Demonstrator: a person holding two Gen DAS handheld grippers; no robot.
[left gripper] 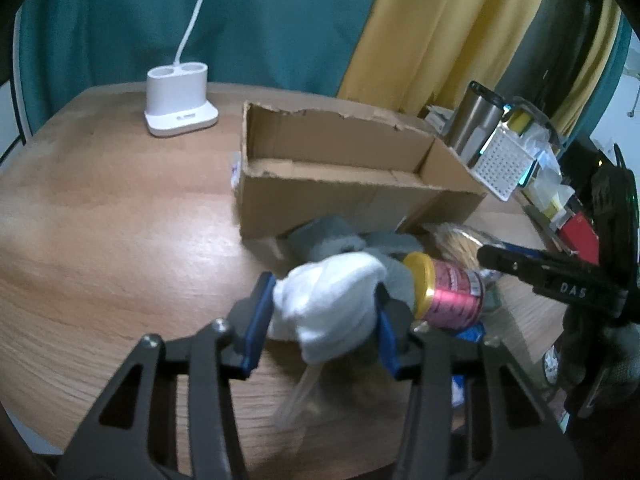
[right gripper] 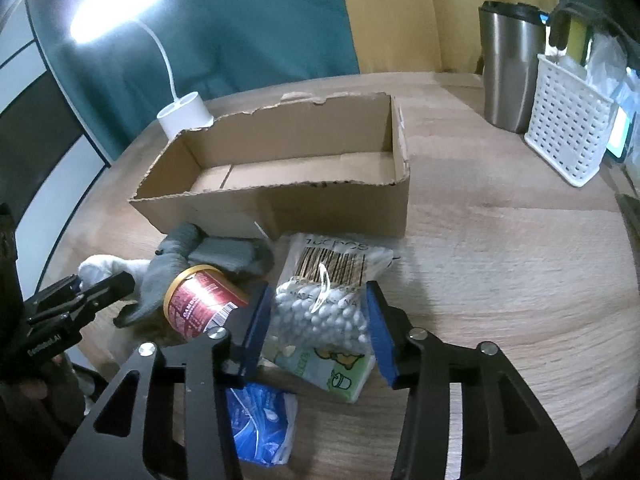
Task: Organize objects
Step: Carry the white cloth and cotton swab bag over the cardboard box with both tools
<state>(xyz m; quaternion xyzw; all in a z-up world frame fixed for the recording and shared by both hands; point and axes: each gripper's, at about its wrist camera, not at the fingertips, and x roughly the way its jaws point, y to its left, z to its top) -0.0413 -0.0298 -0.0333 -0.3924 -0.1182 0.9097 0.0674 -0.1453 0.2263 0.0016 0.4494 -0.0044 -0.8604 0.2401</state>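
Near the table (left gripper: 100, 220) front edge | left gripper (left gripper: 320, 312) clamped on white sock (left gripper: 328, 300), loosely perhaps; may snag grey sock (left gripper: 340, 240) | right gripper (right gripper: 316, 328) open astride swab bag (right gripper: 324, 304); could knock can (right gripper: 200, 300).

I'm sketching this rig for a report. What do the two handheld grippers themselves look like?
Both match: the left gripper and right gripper have black angular linkage arms with triangular cut-outs, silver round pivot screws, and flat blue pads on the fingertips. Seen from the opposite camera, each black body carries small white lettering, too blurred to read reliably. No cables or sleeves are visible.
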